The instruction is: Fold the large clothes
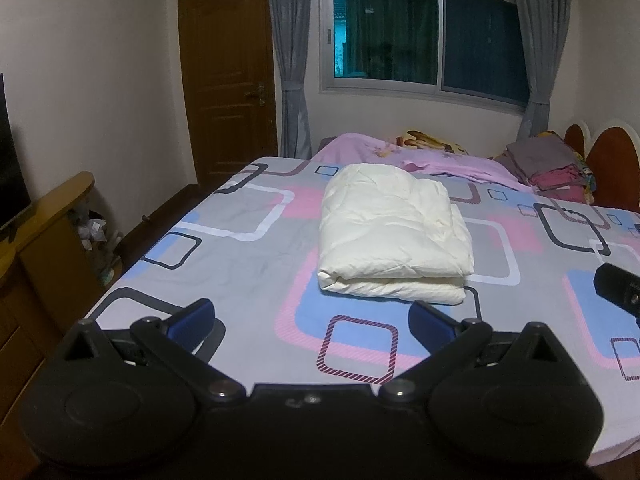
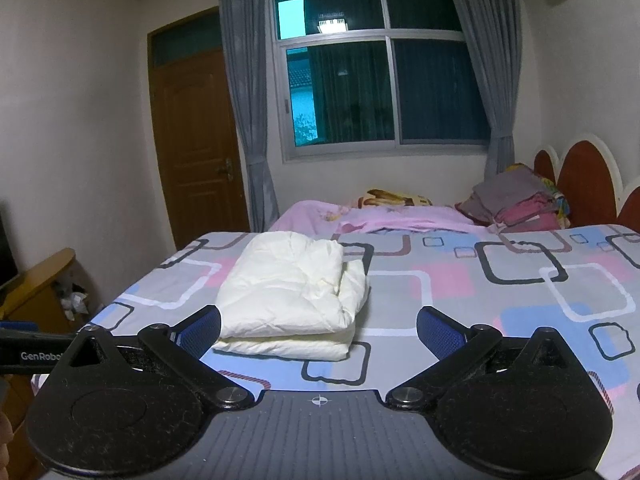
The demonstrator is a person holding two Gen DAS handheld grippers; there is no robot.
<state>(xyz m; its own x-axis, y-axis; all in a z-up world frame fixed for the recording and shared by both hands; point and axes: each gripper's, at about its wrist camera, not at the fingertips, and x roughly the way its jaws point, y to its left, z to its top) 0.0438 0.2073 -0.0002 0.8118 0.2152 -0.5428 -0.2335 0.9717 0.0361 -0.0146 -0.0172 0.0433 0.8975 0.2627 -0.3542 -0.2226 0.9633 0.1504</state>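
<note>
Left hand-held gripper [image 1: 312, 322] hangs just above the near edge of the bed [image 1: 248, 264], fingers spread wide, nothing between them. Right hand-held gripper [image 2: 319, 326] same story: fingers wide apart, empty, held over the near part of the bed.

Cream padded garment [image 1: 394, 240] lies on the patterned sheet as a compact, roughly rectangular bundle, near the middle of the bed. Layers are stacked, with a fold edge facing the cameras; at least two thick layers show at the front. In the right wrist view the garment [image 2: 292, 296] sits ahead and left of the right hand-held gripper, and a looser lobe bulges out along its right side. Neither hand-held gripper touches it.

Judgement: folding of this item looks essentially done. No sleeves or hem trailing out, footprint small. Surface is puffy and wrinkled, right side a bit uneven, so a final press or tuck there may be left.

A stack of folded clothes [image 2: 516, 200] sits at the far right of the bed by the headboard [image 2: 588, 184], well apart from the cream bundle. Moving the bundle over there could be the remaining step, but that's a guess. Pink bedding [image 1: 404, 152] lies across the far end; cannot tell if it's part of the task.
</note>
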